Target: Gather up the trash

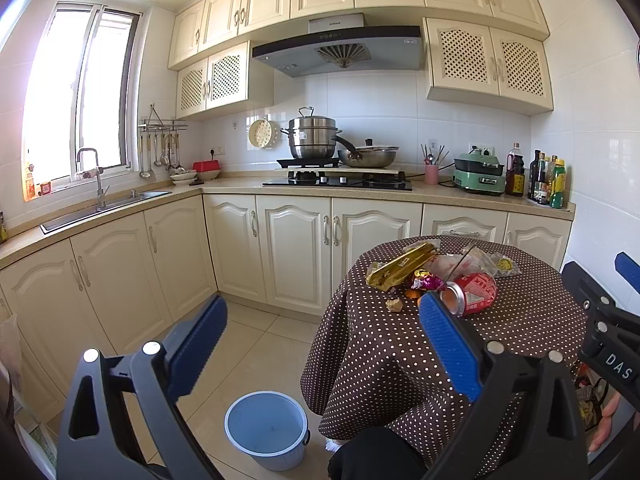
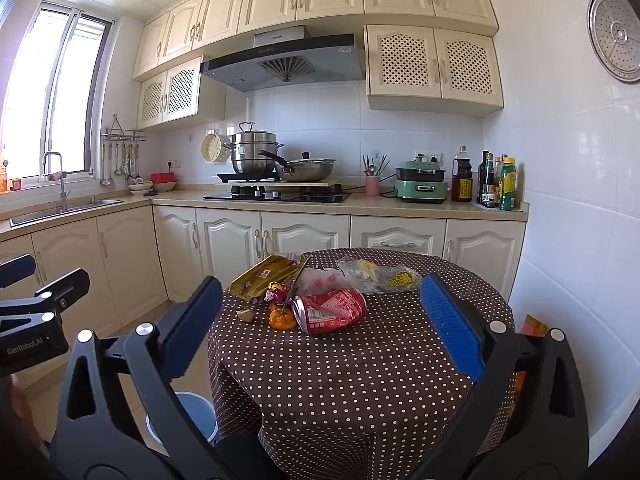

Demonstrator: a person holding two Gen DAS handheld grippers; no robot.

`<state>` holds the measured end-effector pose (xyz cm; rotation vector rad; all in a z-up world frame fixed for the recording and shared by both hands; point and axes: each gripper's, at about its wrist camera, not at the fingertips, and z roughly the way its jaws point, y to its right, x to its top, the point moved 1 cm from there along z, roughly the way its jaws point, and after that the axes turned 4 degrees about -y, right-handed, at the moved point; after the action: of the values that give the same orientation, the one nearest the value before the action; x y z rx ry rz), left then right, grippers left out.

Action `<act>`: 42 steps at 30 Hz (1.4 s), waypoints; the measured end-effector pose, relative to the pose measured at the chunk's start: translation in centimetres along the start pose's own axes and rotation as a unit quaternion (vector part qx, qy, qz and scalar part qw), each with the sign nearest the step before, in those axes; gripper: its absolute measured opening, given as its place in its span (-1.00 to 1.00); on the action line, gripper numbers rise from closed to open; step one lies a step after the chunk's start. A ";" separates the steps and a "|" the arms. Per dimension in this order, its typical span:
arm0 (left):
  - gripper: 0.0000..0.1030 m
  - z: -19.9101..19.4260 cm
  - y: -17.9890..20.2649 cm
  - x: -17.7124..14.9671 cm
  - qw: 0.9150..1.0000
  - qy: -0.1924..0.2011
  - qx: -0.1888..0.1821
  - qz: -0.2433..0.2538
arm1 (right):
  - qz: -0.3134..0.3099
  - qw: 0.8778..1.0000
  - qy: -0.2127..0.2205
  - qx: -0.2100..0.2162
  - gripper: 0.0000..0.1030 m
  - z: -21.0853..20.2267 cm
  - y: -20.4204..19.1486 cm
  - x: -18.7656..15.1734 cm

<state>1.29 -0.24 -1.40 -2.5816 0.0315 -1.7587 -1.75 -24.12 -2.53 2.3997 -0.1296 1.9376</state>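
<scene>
A pile of trash lies on a small round table with a brown dotted cloth (image 2: 360,380): a crushed red can (image 2: 330,310) on its side, a gold wrapper (image 2: 266,276), clear plastic bags (image 2: 378,276), a purple foil wrapper (image 2: 278,292), orange peel (image 2: 281,319) and a small beige scrap (image 2: 245,315). In the left wrist view the red can (image 1: 472,292) and gold wrapper (image 1: 400,270) sit right of centre. A white bin with a blue inside (image 1: 267,430) stands on the floor left of the table. My left gripper (image 1: 322,314) and my right gripper (image 2: 322,292) are both open and hold nothing.
Cream cabinets and a counter run along the back with a sink (image 1: 108,204), a hob with pots (image 2: 276,184), a green cooker (image 2: 420,188) and bottles (image 2: 496,184). Tiled floor (image 1: 256,344) lies between the table and cabinets. A white wall (image 2: 580,240) stands close on the right.
</scene>
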 end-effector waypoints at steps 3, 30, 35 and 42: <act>0.84 0.0 0.1 -0.1 1.000 0.000 0.000 0.001 | 0.000 1.000 0.000 0.000 0.88 0.0 -0.2 -0.1; 0.84 0.5 0.0 0.0 1.000 -0.009 -0.001 0.005 | 0.004 1.000 -0.012 0.005 0.88 0.8 -0.4 -0.6; 0.84 0.8 0.1 -0.1 1.000 -0.017 0.000 0.009 | 0.009 1.000 -0.021 0.010 0.88 1.2 -0.1 -0.9; 0.84 1.8 0.3 -0.2 0.999 -0.035 0.002 0.016 | 0.018 0.999 -0.036 0.013 0.88 2.0 0.4 -1.2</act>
<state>2.90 -0.56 -2.31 -2.6221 0.0688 -1.6558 -0.15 -24.65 -4.13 2.5016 -0.1518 1.8796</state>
